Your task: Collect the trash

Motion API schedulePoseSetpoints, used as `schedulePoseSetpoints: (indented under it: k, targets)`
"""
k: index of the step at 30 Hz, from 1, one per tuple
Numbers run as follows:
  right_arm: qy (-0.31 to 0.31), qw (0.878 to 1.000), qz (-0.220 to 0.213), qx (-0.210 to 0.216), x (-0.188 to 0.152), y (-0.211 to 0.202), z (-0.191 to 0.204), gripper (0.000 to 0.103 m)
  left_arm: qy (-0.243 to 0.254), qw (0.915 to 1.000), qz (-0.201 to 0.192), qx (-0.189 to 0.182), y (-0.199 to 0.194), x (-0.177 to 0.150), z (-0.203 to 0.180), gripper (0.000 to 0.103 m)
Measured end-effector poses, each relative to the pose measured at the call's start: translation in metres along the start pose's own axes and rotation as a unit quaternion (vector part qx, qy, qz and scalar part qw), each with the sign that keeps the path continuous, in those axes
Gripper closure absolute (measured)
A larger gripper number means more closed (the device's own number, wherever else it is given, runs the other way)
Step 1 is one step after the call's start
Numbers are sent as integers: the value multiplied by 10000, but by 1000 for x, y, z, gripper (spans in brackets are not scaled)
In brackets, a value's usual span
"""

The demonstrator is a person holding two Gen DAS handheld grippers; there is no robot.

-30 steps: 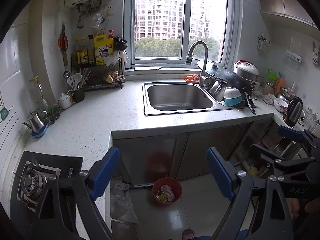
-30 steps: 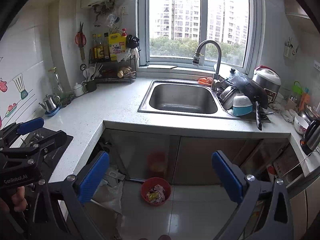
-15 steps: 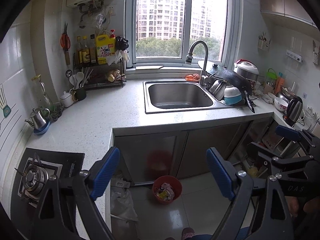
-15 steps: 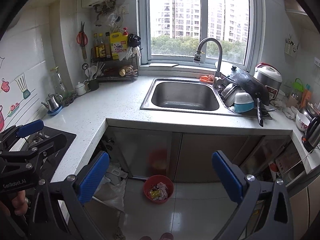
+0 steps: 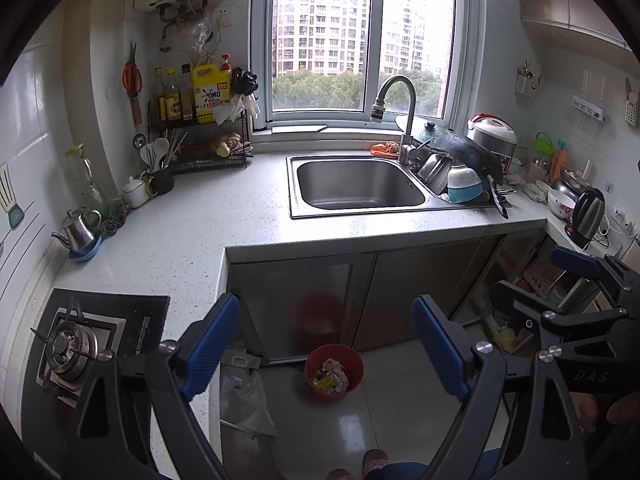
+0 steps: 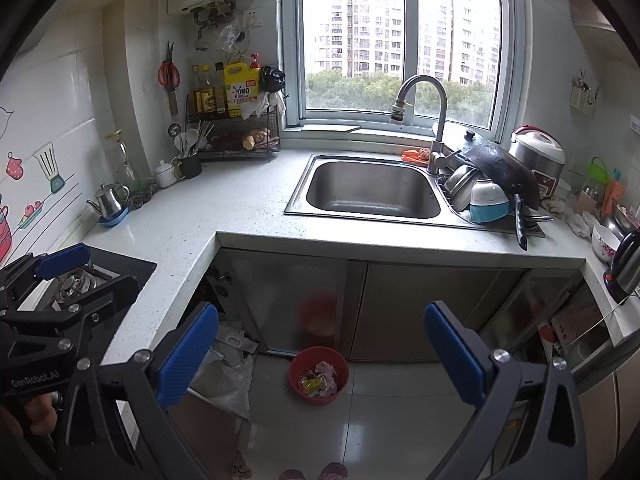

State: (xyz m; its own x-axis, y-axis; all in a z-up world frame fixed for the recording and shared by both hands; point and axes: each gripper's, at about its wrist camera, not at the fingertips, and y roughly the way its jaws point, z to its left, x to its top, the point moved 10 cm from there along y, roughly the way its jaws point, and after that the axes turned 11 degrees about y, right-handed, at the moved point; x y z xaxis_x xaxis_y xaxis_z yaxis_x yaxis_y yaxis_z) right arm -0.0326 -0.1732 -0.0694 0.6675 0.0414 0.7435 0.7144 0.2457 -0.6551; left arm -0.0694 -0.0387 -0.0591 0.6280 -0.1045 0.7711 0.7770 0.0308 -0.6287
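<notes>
Right now both hand-held grippers are hovering over the kitchen floor, angled downward, each with its blue pads spread wide and nothing between them. Ahead of and below the left hand-held gripper (image 5: 324, 352), a red trash bin (image 5: 334, 372) is standing on the tiled floor just in front of the cabinet doors (image 5: 360, 300), with crumpled wrappers and scraps (image 5: 330, 376) lying inside it; in the right wrist view the same bin (image 6: 319, 376) is sitting between and beyond the pads of the right hand-held gripper (image 6: 320, 356). Neither hand-held gripper is touching the bin. Further ahead and above, the pale speckled desk (image 5: 192, 232) is carrying a steel sink (image 5: 360, 188) with a curved faucet (image 5: 394, 100), and to the right of the sink a pile of dishes topped by a black pan (image 5: 476, 156) is leaning. To the left of the left hand-held gripper a gas burner (image 5: 72, 346) is set into the desk. Below the left pad a crumpled plastic bag (image 5: 244, 396) is slumping on the floor beside the cabinet. Toes of pink slippers (image 5: 374, 460) are showing at the bottom edge.
</notes>
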Motion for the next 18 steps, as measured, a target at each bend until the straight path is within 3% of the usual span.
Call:
schedulePoseSetpoints:
  k: [18]
  targets:
    - [89,9999,20,-58,-7,-4,2,0,-67,9999,93,-65,4,-8,-4,16]
